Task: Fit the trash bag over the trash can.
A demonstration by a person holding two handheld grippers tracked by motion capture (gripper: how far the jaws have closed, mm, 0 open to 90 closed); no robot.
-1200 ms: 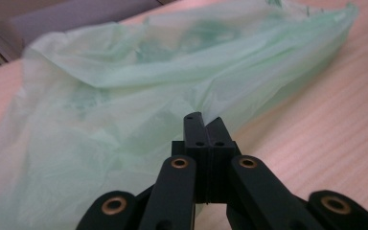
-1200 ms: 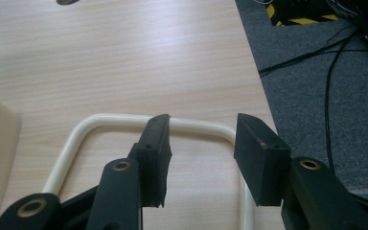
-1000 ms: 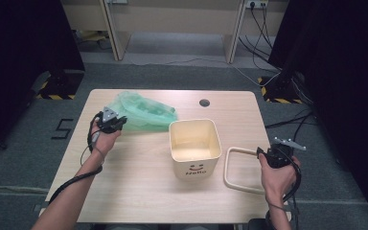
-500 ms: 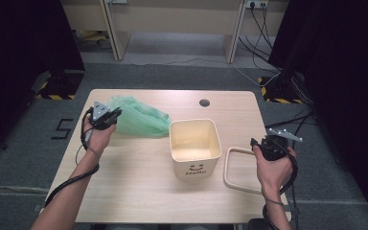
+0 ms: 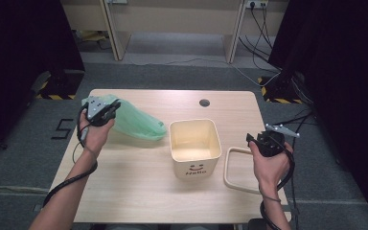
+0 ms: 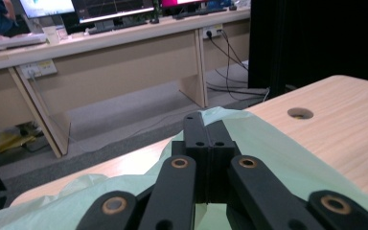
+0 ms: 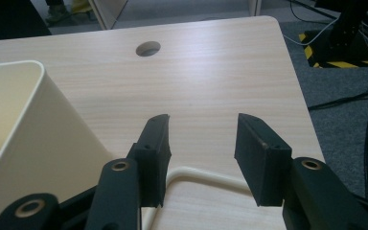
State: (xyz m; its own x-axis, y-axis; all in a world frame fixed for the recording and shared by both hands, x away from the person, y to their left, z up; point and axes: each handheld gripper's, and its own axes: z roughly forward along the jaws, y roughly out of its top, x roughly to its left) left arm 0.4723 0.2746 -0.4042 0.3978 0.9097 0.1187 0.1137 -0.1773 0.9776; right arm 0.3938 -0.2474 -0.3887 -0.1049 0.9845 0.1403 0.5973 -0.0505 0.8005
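From the high view, the left tongs (image 5: 109, 108) are clenched on a pale green plastic bag (image 5: 136, 123) that trails off toward the cream bin (image 5: 194, 143) at mid-bench (image 5: 139, 191). The right tongs (image 5: 254, 140) hover released above the cream rim frame (image 5: 235, 168) lying just right of the bin. The step in hand looks like lining the bin with the bag.

In the left gripper view, the jaws meet flat together with green film (image 6: 278, 148) pinched between them and spilling to both sides.

In the right gripper view, the jaws stand apart and empty over the frame (image 7: 206, 177), the bin wall (image 7: 38, 129) at left. Next, I judge, the bag's mouth must be opened over the bin, which needs the right tongs on its other edge.
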